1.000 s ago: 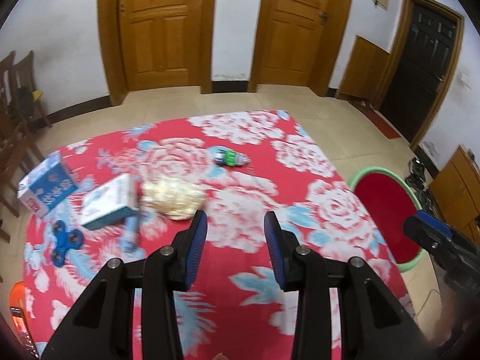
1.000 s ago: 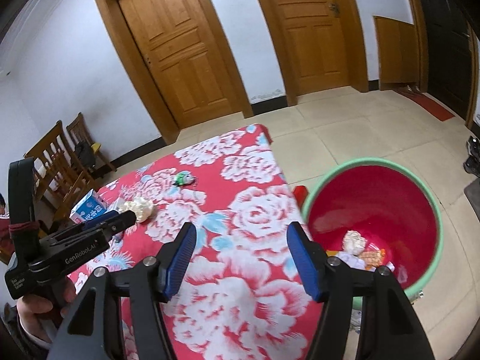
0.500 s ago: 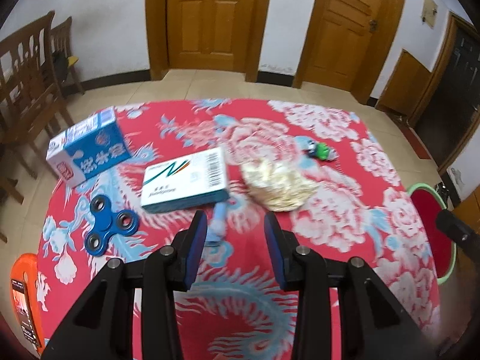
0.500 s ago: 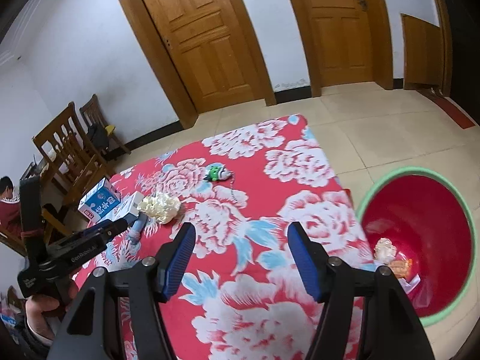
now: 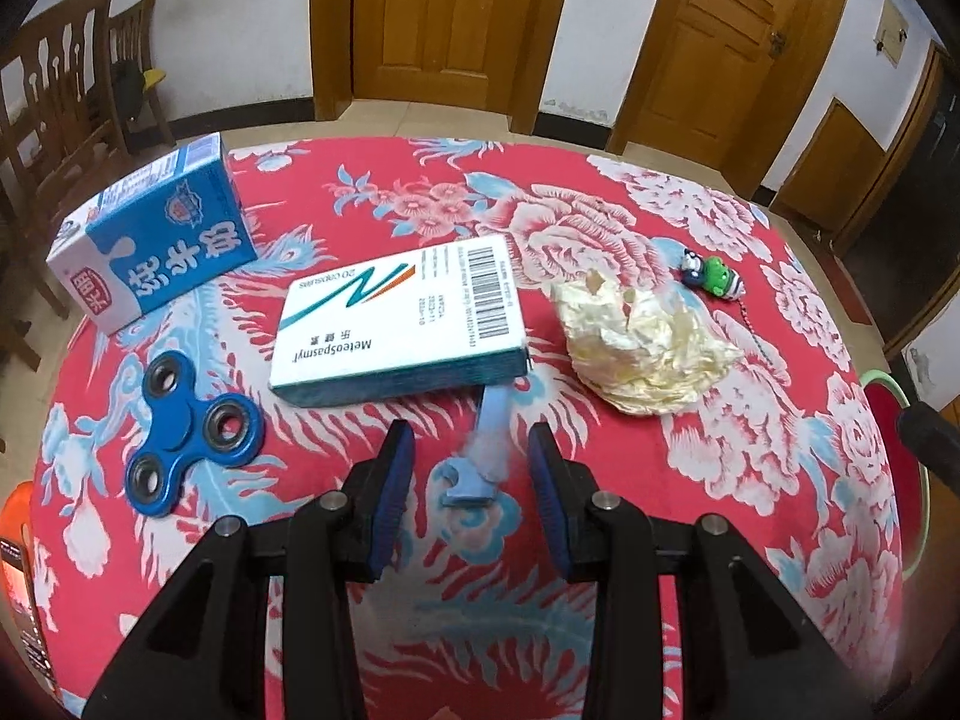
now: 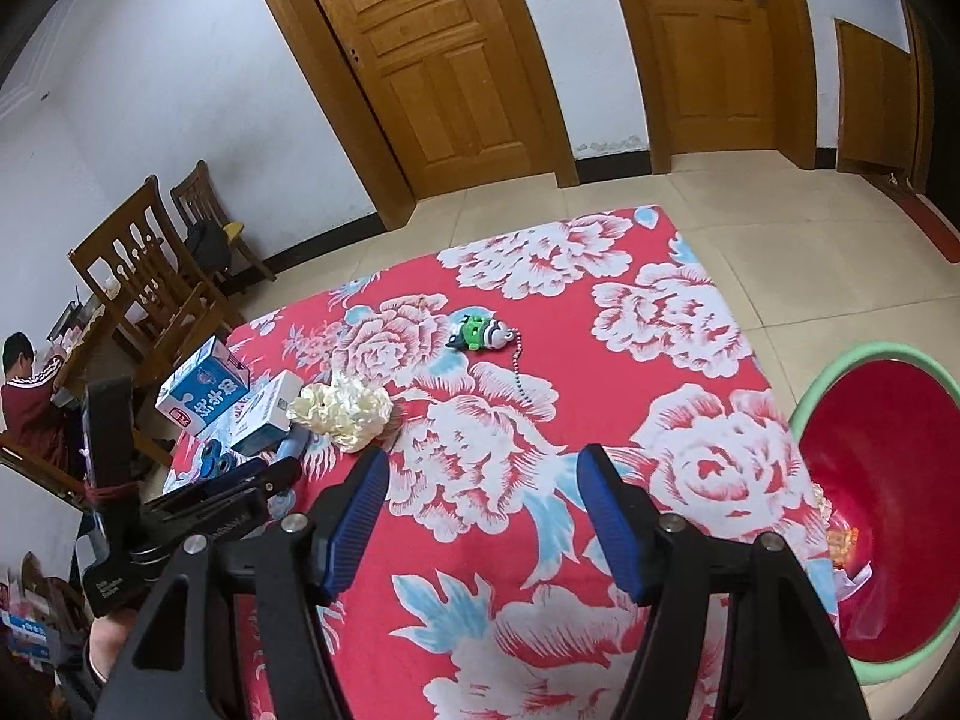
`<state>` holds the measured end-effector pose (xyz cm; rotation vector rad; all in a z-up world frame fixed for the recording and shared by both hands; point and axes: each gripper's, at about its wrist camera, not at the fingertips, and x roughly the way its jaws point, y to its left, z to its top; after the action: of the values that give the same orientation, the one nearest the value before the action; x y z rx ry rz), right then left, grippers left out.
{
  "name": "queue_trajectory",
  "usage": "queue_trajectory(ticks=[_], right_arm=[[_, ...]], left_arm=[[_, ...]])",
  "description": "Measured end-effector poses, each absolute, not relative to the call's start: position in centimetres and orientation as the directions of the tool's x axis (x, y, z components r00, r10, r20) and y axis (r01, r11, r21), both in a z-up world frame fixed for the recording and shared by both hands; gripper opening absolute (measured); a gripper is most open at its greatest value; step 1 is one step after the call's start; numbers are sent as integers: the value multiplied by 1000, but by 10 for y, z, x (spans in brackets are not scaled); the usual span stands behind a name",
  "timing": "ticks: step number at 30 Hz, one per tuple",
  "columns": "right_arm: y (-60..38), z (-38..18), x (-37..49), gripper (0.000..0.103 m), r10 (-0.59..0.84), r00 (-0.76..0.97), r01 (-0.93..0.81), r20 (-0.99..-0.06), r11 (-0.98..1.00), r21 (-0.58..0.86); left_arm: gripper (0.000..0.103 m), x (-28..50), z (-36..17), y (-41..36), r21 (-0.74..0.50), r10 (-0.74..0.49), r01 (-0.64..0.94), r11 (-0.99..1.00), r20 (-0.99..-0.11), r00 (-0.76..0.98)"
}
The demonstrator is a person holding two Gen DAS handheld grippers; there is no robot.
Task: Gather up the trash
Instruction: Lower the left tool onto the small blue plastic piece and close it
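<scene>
On the red flowered tablecloth lie a crumpled cream paper wad, a white and teal medicine box, a blue milk carton and a light blue tool. My left gripper is open, low over the cloth, with the blue tool between its fingers. My right gripper is open and empty above the cloth's right part. The wad, the box and the carton show at the left in the right wrist view. A red bin with a green rim stands on the floor to the right, with trash in it.
A blue fidget spinner lies left of my left gripper. A green toy on a bead chain lies beyond the wad. Wooden chairs stand at the left, a seated person beyond them. An orange phone is at the left edge.
My left gripper has swung left and moved down and forward, closing on the box, the wad and the blue tool. My right gripper has drawn back from the bin and turned towards the table.
</scene>
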<state>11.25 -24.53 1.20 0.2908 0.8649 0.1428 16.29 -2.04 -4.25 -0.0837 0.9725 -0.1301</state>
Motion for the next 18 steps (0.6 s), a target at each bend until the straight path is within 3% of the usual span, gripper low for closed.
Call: queue_trajectory(ticks=[6, 10, 18], right_arm=[[-241, 7, 120, 68, 244, 632, -12, -736, 952, 305], [-237, 5, 123, 68, 249, 626, -18, -739, 952, 306], [-223, 5, 127, 68, 269, 620, -53, -737, 952, 303]], left_arm=[[39, 163, -45, -23, -93, -105, 50, 994, -816, 569], [18, 159, -44, -21, -108, -121, 56, 993, -817, 564], [17, 138, -24, -13, -210, -218, 83, 974, -778, 589]])
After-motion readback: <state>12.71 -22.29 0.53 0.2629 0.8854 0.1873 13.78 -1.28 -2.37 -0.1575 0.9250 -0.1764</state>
